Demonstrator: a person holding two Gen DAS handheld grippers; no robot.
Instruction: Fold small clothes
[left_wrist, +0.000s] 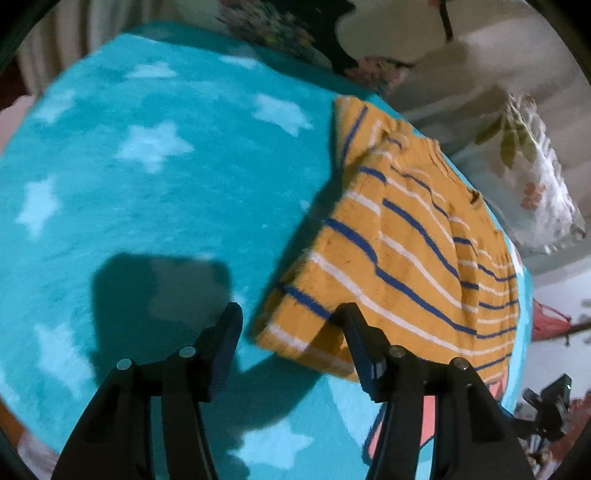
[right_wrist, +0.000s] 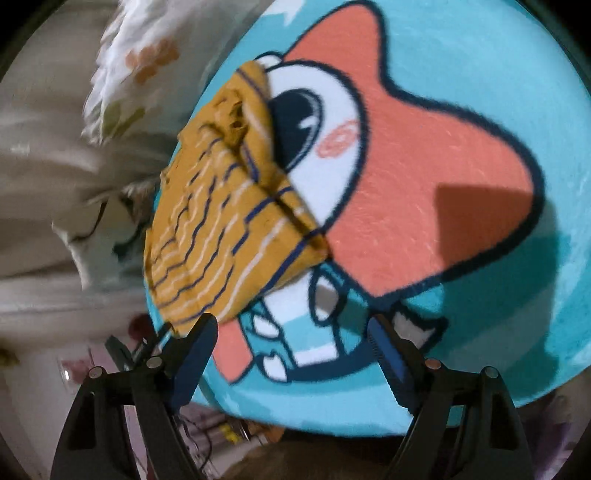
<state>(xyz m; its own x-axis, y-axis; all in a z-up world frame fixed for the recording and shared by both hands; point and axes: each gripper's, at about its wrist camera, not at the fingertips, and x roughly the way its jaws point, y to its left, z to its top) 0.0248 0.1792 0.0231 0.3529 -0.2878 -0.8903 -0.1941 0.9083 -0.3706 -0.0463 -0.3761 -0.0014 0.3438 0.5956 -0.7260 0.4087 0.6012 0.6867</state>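
Note:
A small mustard-yellow sweater with blue and white stripes (left_wrist: 413, 243) lies folded on a teal blanket with pale stars (left_wrist: 155, 192). My left gripper (left_wrist: 291, 317) is open just above the blanket, its jaws on either side of the sweater's near corner without holding it. In the right wrist view the same sweater (right_wrist: 221, 218) lies at the left edge of the blanket, over a cartoon figure print (right_wrist: 406, 177). My right gripper (right_wrist: 291, 332) is open and empty, to the right of the sweater's near edge.
The blanket (right_wrist: 498, 92) covers a raised surface whose edge runs near the sweater. White floral bedding (left_wrist: 532, 177) lies beyond that edge and shows in the right wrist view (right_wrist: 140, 66). A dark camera stand (left_wrist: 550, 402) is at the lower right.

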